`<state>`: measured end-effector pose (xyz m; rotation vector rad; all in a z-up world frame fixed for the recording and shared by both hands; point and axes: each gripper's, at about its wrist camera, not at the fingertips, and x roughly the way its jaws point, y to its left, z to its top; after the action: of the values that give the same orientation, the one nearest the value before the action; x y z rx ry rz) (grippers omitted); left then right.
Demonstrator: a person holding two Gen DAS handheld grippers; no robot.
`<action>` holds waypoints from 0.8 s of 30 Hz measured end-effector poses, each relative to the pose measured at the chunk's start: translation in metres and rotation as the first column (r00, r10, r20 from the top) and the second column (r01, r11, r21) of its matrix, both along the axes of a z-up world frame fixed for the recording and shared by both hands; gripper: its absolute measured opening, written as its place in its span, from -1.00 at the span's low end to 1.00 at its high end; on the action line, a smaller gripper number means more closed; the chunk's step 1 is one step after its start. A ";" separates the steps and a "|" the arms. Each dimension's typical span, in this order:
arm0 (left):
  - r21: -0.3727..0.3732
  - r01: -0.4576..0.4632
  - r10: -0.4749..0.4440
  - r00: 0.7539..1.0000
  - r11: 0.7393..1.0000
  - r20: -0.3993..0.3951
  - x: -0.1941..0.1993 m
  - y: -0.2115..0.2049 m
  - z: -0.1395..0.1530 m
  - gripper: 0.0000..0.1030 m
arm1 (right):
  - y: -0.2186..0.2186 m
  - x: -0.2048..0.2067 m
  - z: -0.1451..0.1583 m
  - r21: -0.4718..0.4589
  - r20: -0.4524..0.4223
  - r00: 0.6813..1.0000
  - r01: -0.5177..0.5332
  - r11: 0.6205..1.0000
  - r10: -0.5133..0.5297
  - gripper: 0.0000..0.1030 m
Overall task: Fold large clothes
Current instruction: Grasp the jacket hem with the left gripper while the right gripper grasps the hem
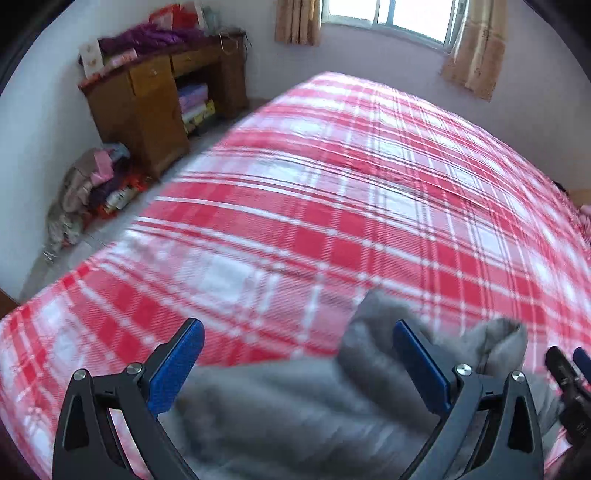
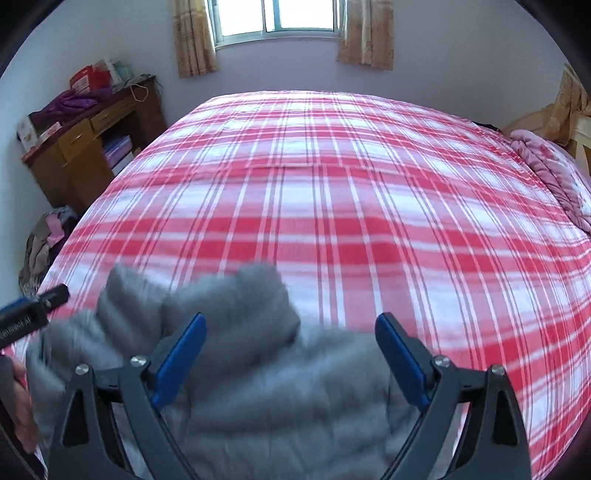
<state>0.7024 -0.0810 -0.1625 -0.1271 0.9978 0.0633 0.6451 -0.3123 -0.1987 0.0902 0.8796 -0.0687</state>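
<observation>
A grey garment [image 1: 295, 406] [image 2: 258, 369] lies bunched on the near part of a bed covered with a red and white plaid sheet [image 1: 332, 184] [image 2: 351, 184]. In the left wrist view my left gripper [image 1: 297, 326] hangs over the garment's left part, its blue pads wide apart and pressing on nothing. My right gripper [image 2: 291, 317] stands open over the garment's right part, with cloth below the gap but not pinched. Each gripper shows at the edge of the other's view: the right one [image 1: 569, 373], the left one [image 2: 37, 306]. Both views are blurred.
A wooden desk [image 1: 155, 99] [image 2: 81, 147] piled with clutter stands against the left wall. A heap of clothes [image 1: 85, 192] [image 2: 44, 236] lies on the floor beside it. A pink quilt [image 2: 554, 173] sits at the bed's right edge. A curtained window [image 2: 277, 18] is behind.
</observation>
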 end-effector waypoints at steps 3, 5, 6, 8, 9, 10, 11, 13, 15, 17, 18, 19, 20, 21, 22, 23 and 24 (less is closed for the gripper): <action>-0.019 0.008 -0.009 0.999 1.000 -0.044 0.028 -0.017 -0.012 0.98 | 0.002 0.030 -0.005 -0.005 -0.030 1.000 0.002 1.000 -0.002 0.84; -0.033 0.017 -0.018 0.999 0.999 -0.043 0.037 -0.024 -0.013 0.98 | 0.002 0.044 -0.013 0.010 -0.054 0.999 -0.002 1.000 0.002 0.84; -0.038 0.035 -0.036 0.998 0.999 -0.044 0.041 -0.029 -0.015 0.98 | 0.002 0.051 -0.017 0.012 -0.061 0.998 0.000 1.000 0.000 0.84; -0.010 0.081 -0.081 0.995 0.997 -0.061 0.044 -0.040 -0.023 0.98 | 0.003 0.060 -0.023 0.013 -0.076 0.997 -0.009 1.000 0.010 0.84; 0.011 0.105 -0.104 0.992 0.994 -0.077 0.043 -0.045 -0.028 0.98 | 0.004 0.064 -0.028 0.011 -0.096 0.995 -0.020 1.000 0.021 0.84; 0.021 0.126 -0.124 0.989 0.992 -0.084 0.040 -0.047 -0.033 0.96 | 0.005 0.067 -0.034 0.003 -0.120 0.992 -0.030 1.000 0.031 0.84; 0.024 0.139 -0.136 0.987 0.990 -0.082 0.037 -0.048 -0.035 0.65 | 0.005 0.069 -0.037 -0.001 -0.137 0.990 -0.043 0.999 0.043 0.84; -0.015 0.198 -0.199 0.974 0.980 -0.105 0.024 -0.044 -0.039 -0.16 | 0.005 0.067 -0.042 0.000 -0.165 0.983 -0.076 0.997 0.075 0.40; -0.054 0.244 -0.248 0.964 0.968 -0.097 0.007 -0.038 -0.034 -0.53 | 0.002 0.056 -0.042 0.007 -0.178 0.978 -0.107 0.994 0.107 -0.31; 0.011 0.294 -0.294 0.956 0.956 -0.024 -0.023 -0.032 -0.015 -0.69 | -0.003 0.042 -0.037 0.022 -0.177 0.975 -0.135 0.991 0.137 -0.72; 0.022 0.302 -0.302 0.953 0.953 0.008 -0.036 -0.028 -0.007 -0.70 | -0.006 0.032 -0.032 0.028 -0.167 0.974 -0.151 0.988 0.154 -0.77; 0.021 0.308 -0.309 0.950 0.951 0.041 -0.049 -0.023 0.001 -0.73 | -0.007 0.024 -0.028 0.025 -0.154 0.975 -0.159 0.987 0.161 -0.82; 0.017 0.318 -0.318 0.944 0.948 0.085 -0.068 -0.015 0.011 -0.74 | -0.010 0.011 -0.021 0.022 -0.134 0.976 -0.171 0.985 0.173 -0.83; 0.041 0.320 -0.322 0.939 0.947 0.118 -0.082 -0.010 0.017 -0.75 | -0.012 -0.003 -0.015 0.016 -0.113 0.976 -0.184 0.983 0.185 -0.85; 0.061 0.324 -0.329 0.934 0.944 0.141 -0.091 -0.007 0.020 -0.76 | -0.015 -0.017 -0.008 0.009 -0.091 0.978 -0.190 0.982 0.190 -0.86; 0.072 0.336 -0.344 0.924 0.939 0.166 -0.105 -0.004 0.020 -0.76 | -0.018 -0.027 -0.005 0.003 -0.076 0.979 -0.192 0.981 0.192 -0.86; 0.084 0.342 -0.352 0.921 0.936 0.170 -0.111 -0.004 0.016 -0.77 | -0.021 -0.041 -0.001 -0.012 -0.054 0.979 -0.195 0.981 0.195 -0.86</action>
<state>0.5910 -0.0845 -0.1462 0.0936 0.8216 -0.2443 0.6038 -0.3332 -0.1996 -0.0143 0.9366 0.1053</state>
